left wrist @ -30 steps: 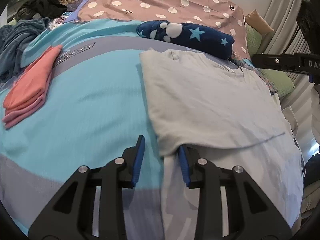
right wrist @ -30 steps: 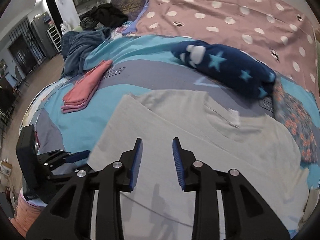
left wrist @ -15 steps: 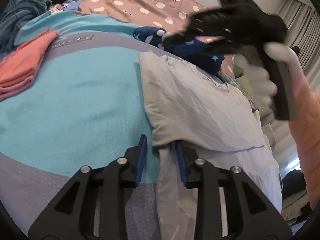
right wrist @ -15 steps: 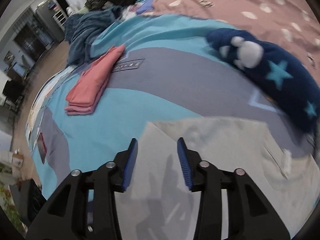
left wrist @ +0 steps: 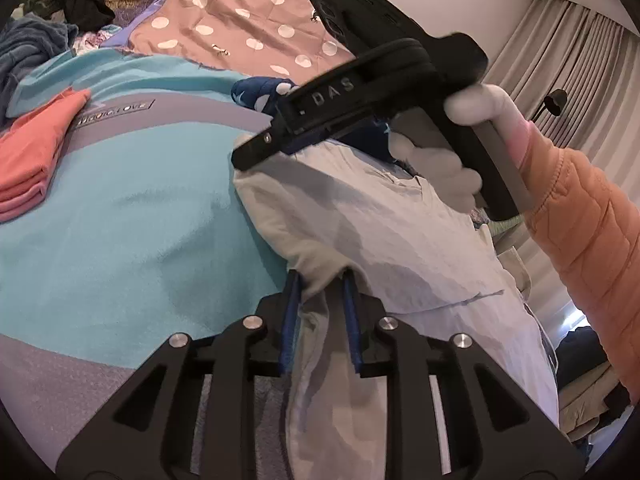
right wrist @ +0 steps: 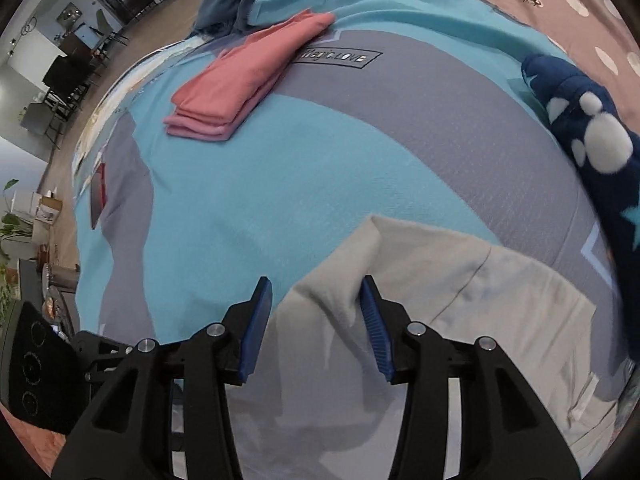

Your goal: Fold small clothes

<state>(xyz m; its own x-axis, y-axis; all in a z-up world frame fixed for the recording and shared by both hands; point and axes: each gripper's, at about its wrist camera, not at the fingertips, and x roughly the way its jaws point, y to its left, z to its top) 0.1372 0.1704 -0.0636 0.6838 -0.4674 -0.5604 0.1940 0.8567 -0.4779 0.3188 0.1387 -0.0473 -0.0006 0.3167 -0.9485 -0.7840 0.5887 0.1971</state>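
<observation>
The pale grey cotton shirt (left wrist: 380, 232) lies flat across your side of the turquoise-and-grey bedspread (left wrist: 120, 208). Your left gripper (left wrist: 320, 304), jaws just closing, pinches its near folded corner. Your right gripper (right wrist: 316, 320), jaws just widening, straddles the far corner unclamped. Lifting now would likely drag one side only, skewing the fold.

The left gripper (left wrist: 320, 300) sits at 6 o'clock in its own view, its 2 blue pads closing in on a fold of pale cloth. The right gripper (right wrist: 316, 316), angled steeply down, has been opening, cloth lying loose between its spread pads. At 2 o'clock, a white-gloved hand (left wrist: 452, 152) in an orange sleeve grips its handle.
</observation>
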